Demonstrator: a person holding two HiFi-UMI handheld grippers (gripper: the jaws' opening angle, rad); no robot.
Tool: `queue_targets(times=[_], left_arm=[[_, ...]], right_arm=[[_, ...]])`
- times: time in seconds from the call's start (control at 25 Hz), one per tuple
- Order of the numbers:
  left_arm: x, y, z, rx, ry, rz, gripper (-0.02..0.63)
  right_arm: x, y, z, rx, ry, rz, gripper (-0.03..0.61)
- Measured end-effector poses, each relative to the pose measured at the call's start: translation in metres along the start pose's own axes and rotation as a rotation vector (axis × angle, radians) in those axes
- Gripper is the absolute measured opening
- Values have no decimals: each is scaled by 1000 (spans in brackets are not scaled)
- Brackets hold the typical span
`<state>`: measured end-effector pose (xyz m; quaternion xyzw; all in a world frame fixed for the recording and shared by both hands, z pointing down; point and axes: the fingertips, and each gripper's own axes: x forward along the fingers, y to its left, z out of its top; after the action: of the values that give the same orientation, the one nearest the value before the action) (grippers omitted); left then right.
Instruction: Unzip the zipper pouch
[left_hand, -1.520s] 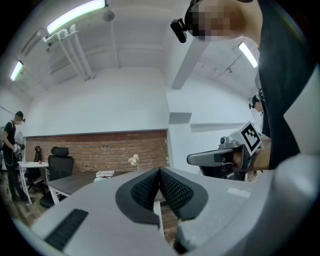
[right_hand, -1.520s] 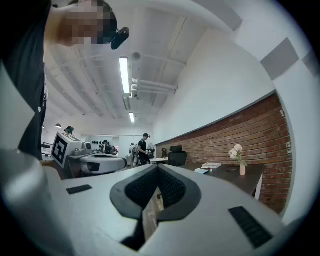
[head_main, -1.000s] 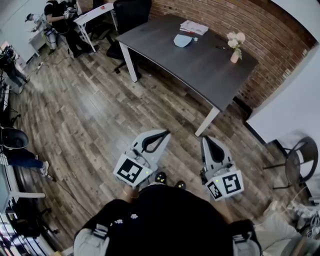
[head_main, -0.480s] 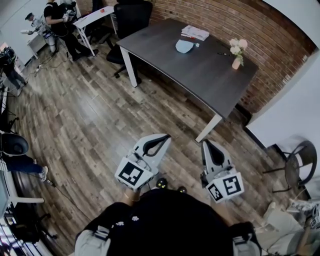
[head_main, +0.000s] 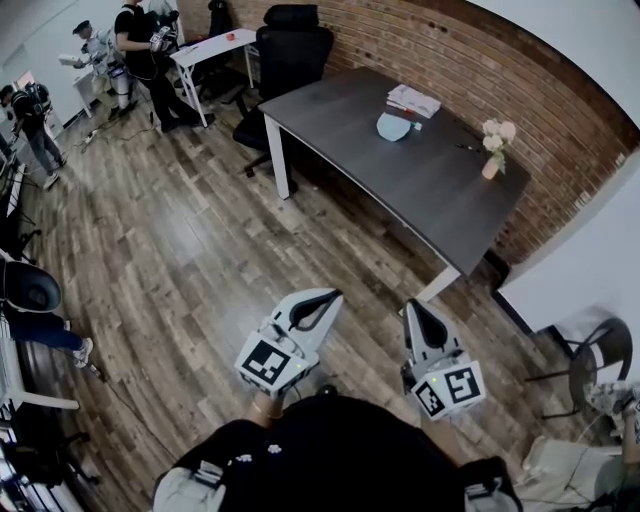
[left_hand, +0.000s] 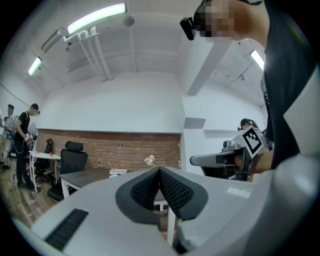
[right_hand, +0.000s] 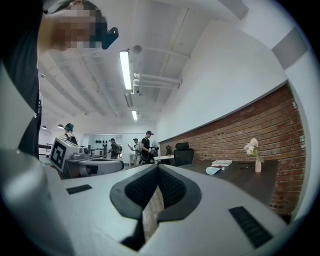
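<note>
Bench (head_main: 400, 190) has slid up-right in head view since earlier; pale blue pouch (head_main: 397, 126) lies on bench's far half beside papers (head_main: 414, 100), left gripper (head_main: 325, 297) and right gripper (head_main: 415, 306) well short of bench, fingers together, empty; pouch probably soft, light: pin fabric end, pinch pull tab.

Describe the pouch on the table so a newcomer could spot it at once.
Find the long dark table standing along the brick wall. Near its wall-side edge, beside a flat stack of papers, lies the pouch. It is the only pale blue, soft, rounded thing there; the small vase of flowers stands upright further along.
</note>
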<state>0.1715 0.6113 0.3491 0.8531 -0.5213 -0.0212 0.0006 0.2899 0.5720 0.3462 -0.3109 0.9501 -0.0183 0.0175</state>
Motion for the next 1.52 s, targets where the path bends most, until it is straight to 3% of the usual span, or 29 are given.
queue_targets(times=[0.24,0.76,1.12,1.52], left_arm=[[-11,22,-4,-16,-7,6,3],[1,40,-23,-61,20,30,3],[40,80,-22,-23,56,92,3],[131,116,-25,0,90,82,3]], right_arm=[[15,15,-1,-7,14,-5,0],[35,-8,-11,8,51,-12,0],[86,-57,-14,49,26,26,0],[132,-149,-29,107,18,3,0]])
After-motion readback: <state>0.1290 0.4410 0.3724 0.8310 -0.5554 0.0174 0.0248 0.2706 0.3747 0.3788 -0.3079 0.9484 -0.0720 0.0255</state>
